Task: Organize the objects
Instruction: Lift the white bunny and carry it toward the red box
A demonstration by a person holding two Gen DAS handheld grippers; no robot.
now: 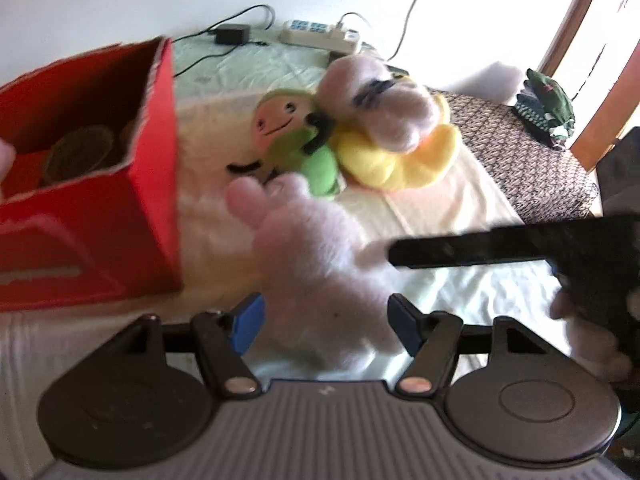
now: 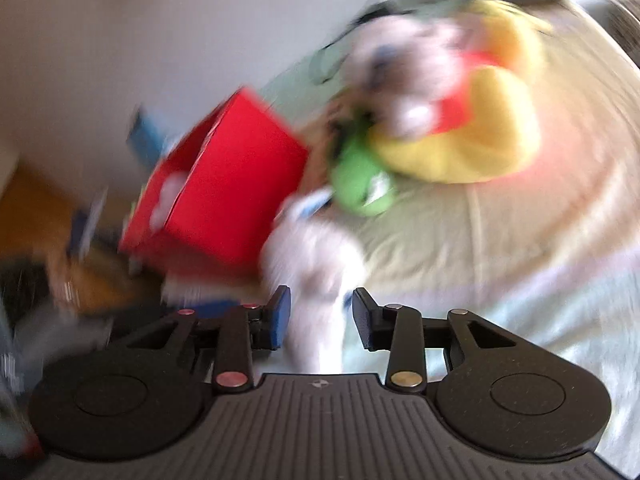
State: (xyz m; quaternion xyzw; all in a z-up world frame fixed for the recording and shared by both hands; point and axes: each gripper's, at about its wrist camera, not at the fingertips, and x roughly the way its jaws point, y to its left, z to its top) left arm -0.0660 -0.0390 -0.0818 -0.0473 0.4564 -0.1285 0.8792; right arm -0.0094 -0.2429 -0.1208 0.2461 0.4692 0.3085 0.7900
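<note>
The left tool (image 1: 324, 322) is gripping a white plush (image 1: 316, 264), its blue pads pressing the fluffy body on both sides, with the toy's limbs sticking up ahead of the fingertips. The right tool (image 2: 322, 318) is straddling a leg of the same white plush (image 2: 316, 256); the view is badly blurred, and its pads look slightly clear of the fur, so it reads as released rather than clamped.

Ahead of the left tool and to its left, a red box (image 1: 100, 208) is standing open on the bed (image 1: 460, 292), with something round and brownish inside, too dim to name. Straight ahead, beyond the held toy, a green plush (image 1: 304, 148) is lying against a yellow plush (image 1: 396, 156), and another white plush is lying on top of the yellow one. Farther off, a power strip (image 1: 320, 34) and a black adapter (image 1: 232, 34) are lying at the bed's far edge. Far to the right, a dark green toy (image 1: 546, 106) is sitting on a patterned cushion (image 1: 532, 164). The right tool's black body is crossing the left view's right side.

From the right tool, the red box (image 2: 224, 196) is sitting ahead-left, and the green (image 2: 360, 184) and yellow (image 2: 480, 140) toys ahead-right.
</note>
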